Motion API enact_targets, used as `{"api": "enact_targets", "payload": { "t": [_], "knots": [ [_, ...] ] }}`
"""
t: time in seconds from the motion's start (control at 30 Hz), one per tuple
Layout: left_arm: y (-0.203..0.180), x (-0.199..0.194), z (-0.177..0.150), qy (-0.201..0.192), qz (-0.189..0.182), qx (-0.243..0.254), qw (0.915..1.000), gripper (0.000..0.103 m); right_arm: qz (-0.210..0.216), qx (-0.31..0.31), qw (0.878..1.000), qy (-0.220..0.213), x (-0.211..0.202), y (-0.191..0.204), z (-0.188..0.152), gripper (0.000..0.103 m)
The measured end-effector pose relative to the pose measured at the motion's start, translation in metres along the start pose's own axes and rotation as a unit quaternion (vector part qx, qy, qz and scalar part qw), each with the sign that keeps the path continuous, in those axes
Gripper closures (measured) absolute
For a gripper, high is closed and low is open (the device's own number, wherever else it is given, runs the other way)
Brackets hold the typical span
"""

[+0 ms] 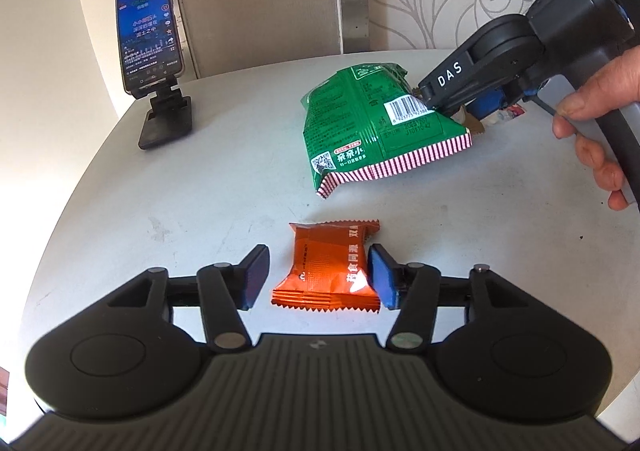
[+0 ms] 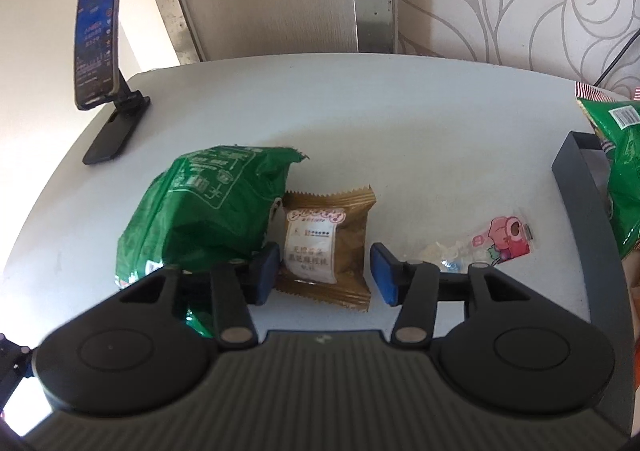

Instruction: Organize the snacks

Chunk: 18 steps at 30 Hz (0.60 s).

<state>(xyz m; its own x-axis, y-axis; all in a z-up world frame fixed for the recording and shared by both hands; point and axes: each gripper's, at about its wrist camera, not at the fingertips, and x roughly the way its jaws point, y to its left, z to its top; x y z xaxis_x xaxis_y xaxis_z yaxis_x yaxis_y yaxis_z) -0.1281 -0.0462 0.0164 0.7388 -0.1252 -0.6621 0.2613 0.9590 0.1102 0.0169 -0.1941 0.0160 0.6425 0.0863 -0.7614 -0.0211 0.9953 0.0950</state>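
Note:
In the left wrist view my left gripper [image 1: 318, 277] is open around an orange snack packet [image 1: 327, 266] lying on the grey table [image 1: 200, 191]; its right pad touches the packet. A large green snack bag [image 1: 360, 127] lies farther back, with the right gripper [image 1: 464, 107] reaching in behind it. In the right wrist view my right gripper [image 2: 324, 275] is open around a brown-and-white snack packet [image 2: 326, 247], the jaws on either side. The green bag [image 2: 204, 207] lies to the left, and a clear candy packet with a pink cartoon [image 2: 480, 243] to the right.
A phone on a black stand [image 1: 152, 39] is at the table's back left, also in the right wrist view [image 2: 98, 47]. A dark bin rim [image 2: 580, 191] with another green bag [image 2: 624, 179] in it is at the right edge. A wall stands behind the table.

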Motion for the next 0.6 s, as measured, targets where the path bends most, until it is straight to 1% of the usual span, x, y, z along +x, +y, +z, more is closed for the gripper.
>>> {"api": "enact_targets", "payload": {
  "t": [0.07, 0.13, 0.3, 0.4, 0.6],
  "knots": [
    [0.002, 0.0, -0.001, 0.0, 0.002, -0.002, 1.0, 0.035, 0.005, -0.02, 1.0, -0.007, -0.001, 0.003, -0.003, 0.057],
    [0.003, 0.0, -0.002, -0.002, 0.004, -0.002, 1.0, 0.032, 0.004, -0.039, 0.999, -0.01, -0.003, 0.007, -0.005, 0.058],
    [0.004, 0.0, -0.003, -0.006, 0.008, -0.001, 0.9999, 0.026, 0.014, -0.045, 0.999, -0.009, -0.015, 0.001, -0.016, 0.058],
    [0.006, 0.001, -0.004, -0.008, 0.01, 0.0, 0.9999, 0.023, 0.012, -0.048, 0.999, -0.012, -0.028, -0.007, -0.03, 0.058],
    [0.008, 0.004, -0.003, -0.004, 0.004, -0.011, 0.9999, 0.023, 0.002, -0.067, 0.997, -0.023, -0.06, -0.02, -0.069, 0.058]
  ]
}}
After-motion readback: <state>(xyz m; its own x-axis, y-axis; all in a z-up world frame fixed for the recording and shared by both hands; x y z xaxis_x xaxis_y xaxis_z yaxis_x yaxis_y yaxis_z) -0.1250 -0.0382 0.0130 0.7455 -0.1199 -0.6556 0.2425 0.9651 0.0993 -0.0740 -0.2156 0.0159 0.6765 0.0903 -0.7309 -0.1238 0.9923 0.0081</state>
